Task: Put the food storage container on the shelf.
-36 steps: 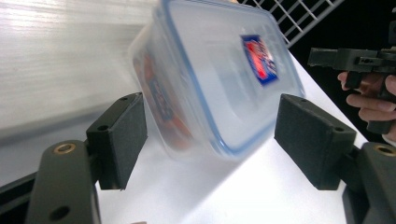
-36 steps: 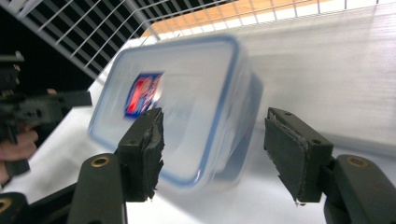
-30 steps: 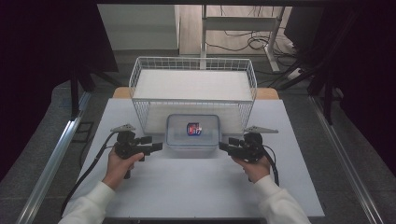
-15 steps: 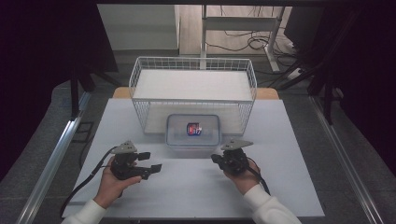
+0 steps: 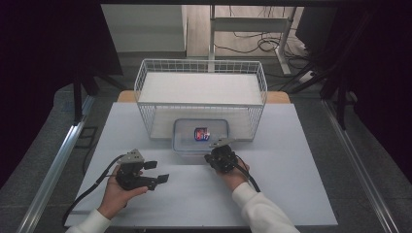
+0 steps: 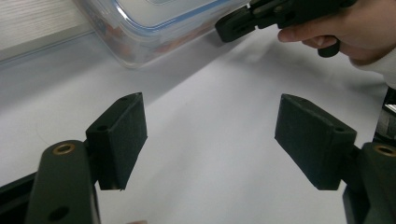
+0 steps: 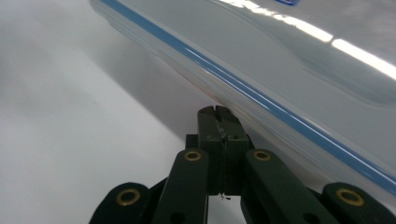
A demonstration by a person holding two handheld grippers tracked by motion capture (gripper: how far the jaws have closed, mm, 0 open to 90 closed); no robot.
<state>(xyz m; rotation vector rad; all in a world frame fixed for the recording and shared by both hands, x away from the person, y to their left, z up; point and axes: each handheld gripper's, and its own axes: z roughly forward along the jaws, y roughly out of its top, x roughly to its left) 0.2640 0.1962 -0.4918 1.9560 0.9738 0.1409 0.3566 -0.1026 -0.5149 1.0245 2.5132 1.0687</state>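
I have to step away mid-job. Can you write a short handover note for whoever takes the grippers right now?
Right gripper: jaws shut, nothing between them, tips at the near edge of the clear lidded container.
Left gripper: jaws open, empty, over bare table, apart from the container.
Container sits on the table against the front of the white wire basket, lid on.
Done: nothing visibly handled yet.
Left: likely working the container's lid or moving it.

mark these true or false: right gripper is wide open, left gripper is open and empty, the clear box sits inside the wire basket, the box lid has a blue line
1. The right gripper is wide open. False: its jaws are shut, tips at the lower edge of the clear box.
2. The left gripper is open and empty. True.
3. The box sits inside the wire basket. False: it stands on the table in front of the basket.
4. The box lid has a blue line. True.
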